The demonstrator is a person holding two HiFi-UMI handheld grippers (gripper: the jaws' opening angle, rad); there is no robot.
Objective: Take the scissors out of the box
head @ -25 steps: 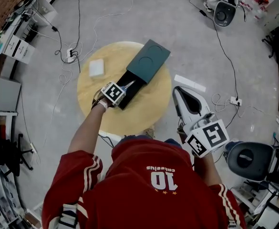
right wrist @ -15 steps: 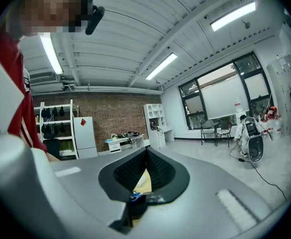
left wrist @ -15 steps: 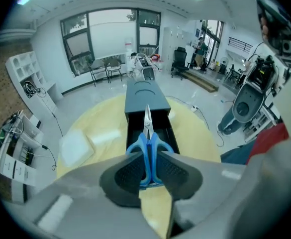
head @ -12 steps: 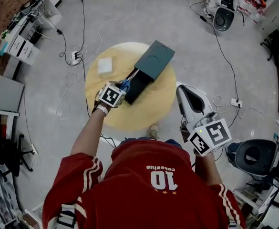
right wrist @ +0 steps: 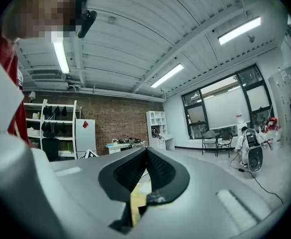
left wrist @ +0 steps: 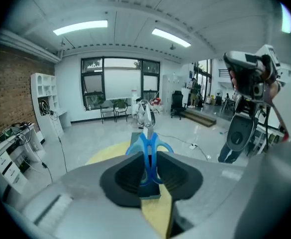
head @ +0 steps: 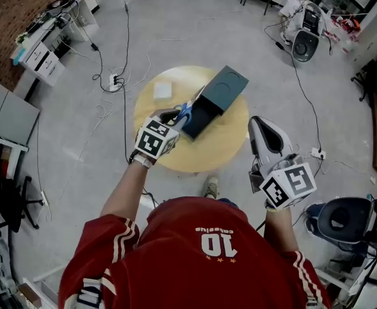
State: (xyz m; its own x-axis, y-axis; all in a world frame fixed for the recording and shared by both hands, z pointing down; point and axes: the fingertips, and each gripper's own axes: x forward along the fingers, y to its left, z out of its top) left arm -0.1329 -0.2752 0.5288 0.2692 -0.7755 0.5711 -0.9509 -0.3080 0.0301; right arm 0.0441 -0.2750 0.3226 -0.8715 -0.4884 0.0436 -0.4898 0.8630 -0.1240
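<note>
Head view: the left gripper (head: 174,120) holds blue-handled steel scissors (head: 187,111) over the near end of a dark green rectangular box (head: 219,94) on a round yellow wooden table (head: 207,154); the right gripper (head: 262,126) hangs beside the table's edge. Left gripper view: jaws clamped on the scissor handles. Right gripper view: jaws together, nothing between

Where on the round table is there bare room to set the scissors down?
The table is bare at its near right, between the dark box and the rim. The far side is crowded: white pad, box and lid.
</note>
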